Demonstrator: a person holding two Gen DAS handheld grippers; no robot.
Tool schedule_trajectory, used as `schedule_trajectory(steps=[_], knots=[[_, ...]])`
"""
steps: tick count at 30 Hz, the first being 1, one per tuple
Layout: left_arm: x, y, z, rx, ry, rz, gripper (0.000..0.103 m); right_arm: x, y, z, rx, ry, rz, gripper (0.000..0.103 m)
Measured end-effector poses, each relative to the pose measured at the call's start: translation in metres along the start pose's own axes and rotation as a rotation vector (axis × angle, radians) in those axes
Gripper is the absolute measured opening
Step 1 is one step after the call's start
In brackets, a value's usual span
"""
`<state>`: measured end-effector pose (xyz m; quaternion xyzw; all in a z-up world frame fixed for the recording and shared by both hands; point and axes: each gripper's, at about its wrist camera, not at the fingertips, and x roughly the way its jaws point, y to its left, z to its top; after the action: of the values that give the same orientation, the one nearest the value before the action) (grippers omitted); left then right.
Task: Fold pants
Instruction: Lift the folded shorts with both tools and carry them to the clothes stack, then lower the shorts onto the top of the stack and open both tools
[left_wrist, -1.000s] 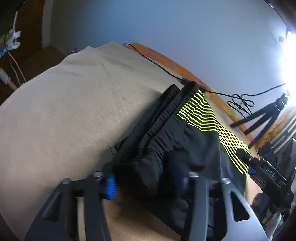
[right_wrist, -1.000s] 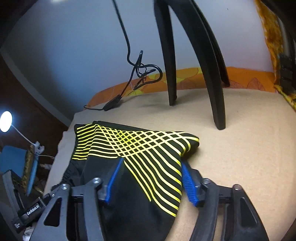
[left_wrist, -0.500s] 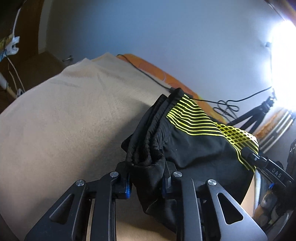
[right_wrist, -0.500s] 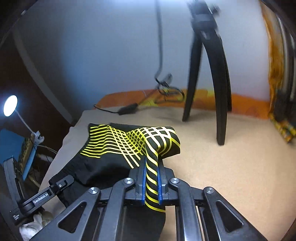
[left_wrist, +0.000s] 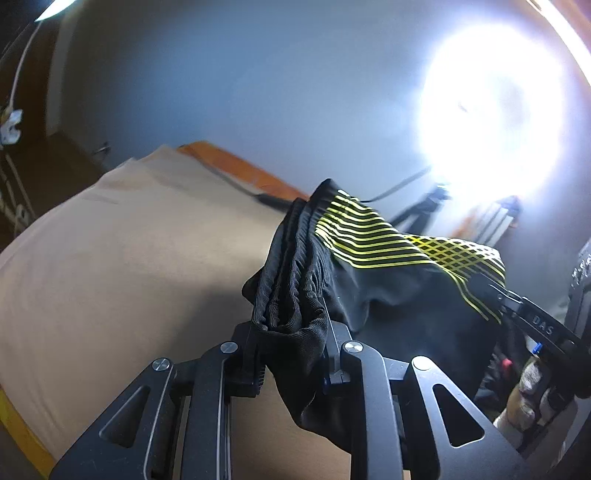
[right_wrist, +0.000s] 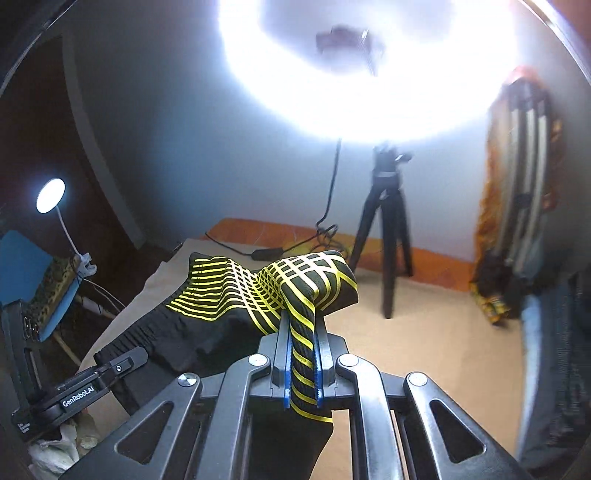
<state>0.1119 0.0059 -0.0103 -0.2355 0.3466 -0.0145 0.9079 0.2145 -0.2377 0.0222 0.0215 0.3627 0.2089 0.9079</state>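
Between both claws hang the pinched pants.

— What's different from a second ago?
— Both claws, then open around the pants, are now clamped on them: the left claw on the bunched waistband, the right claw on the striped end.
— And the pants?
— Lifted off the bed, hanging between the two.

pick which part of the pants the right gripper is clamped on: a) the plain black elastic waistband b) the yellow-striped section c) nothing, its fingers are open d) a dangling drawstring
B: in the right wrist view the right gripper has its blue-padded fingers shut on a fold of the pants patterned with yellow lines; the gathered black waistband end is in the left gripper.
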Motion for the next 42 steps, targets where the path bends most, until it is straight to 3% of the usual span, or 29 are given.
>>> schedule_trajectory(steps=[12,23,35,42], knots=[[-0.035,-0.129,-0.040,0.142,-0.028,-0.208,0.020,-0.128,-0.062,0.001,0.003,-0.106,-0.116,0.006],[-0.022,-0.272,-0.066,0.264,-0.015,-0.359,0.020,-0.228,-0.175,0.005,0.072,-0.182,-0.289,0.006],[0.027,-0.358,-0.088,0.334,0.010,-0.392,0.020,-0.254,-0.280,0.013,0.102,-0.192,-0.404,0.006],[0.060,-0.382,-0.099,0.375,0.013,-0.350,0.020,-0.225,-0.328,0.021,0.100,-0.170,-0.414,0.006]])
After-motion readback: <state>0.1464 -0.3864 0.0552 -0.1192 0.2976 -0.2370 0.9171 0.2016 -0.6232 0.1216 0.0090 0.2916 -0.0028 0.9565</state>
